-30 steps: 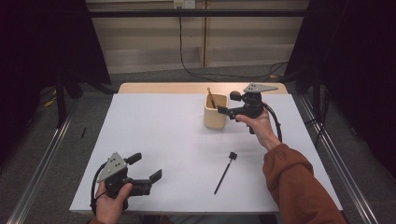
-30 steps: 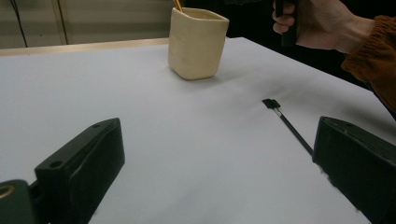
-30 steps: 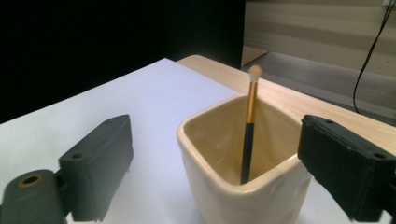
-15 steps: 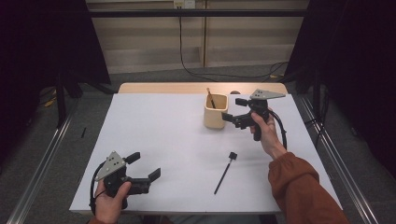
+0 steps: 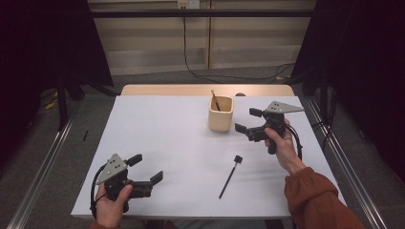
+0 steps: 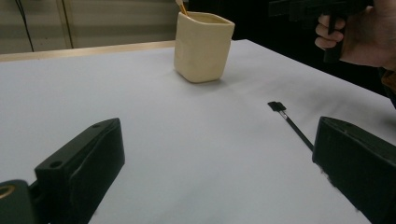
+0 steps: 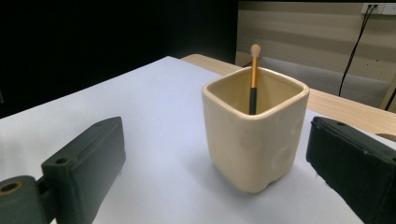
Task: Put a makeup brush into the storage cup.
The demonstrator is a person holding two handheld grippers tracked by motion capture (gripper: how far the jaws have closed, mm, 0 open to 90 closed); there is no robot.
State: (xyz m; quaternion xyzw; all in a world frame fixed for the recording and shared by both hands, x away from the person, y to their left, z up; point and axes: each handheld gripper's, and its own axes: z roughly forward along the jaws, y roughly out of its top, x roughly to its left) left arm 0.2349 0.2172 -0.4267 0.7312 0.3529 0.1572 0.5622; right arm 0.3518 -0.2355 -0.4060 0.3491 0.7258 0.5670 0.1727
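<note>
One cream cup (image 5: 220,113) with one brush (image 5: 216,101), one black brush (image 5: 230,175) flat, two tongs — left tongs (image 5: 147,169), right tongs (image 5: 247,120) — spread, empty.

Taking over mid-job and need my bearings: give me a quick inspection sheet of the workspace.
Surface: white table cover, flat; bare wooden edge at the far side.
Job's things: cream cup upright, one brush standing inside; black brush lying flat nearer the person.
Clutter: nothing seen.
Grippers: right claw open, empty, beside the cup and apart from it; its jaws have just been moving. Left claw open, empty, at the near left.
Cables: one trails from each claw; another on the floor beyond.
Surroundings: metal rails, dark curtains, wall socket.
</note>
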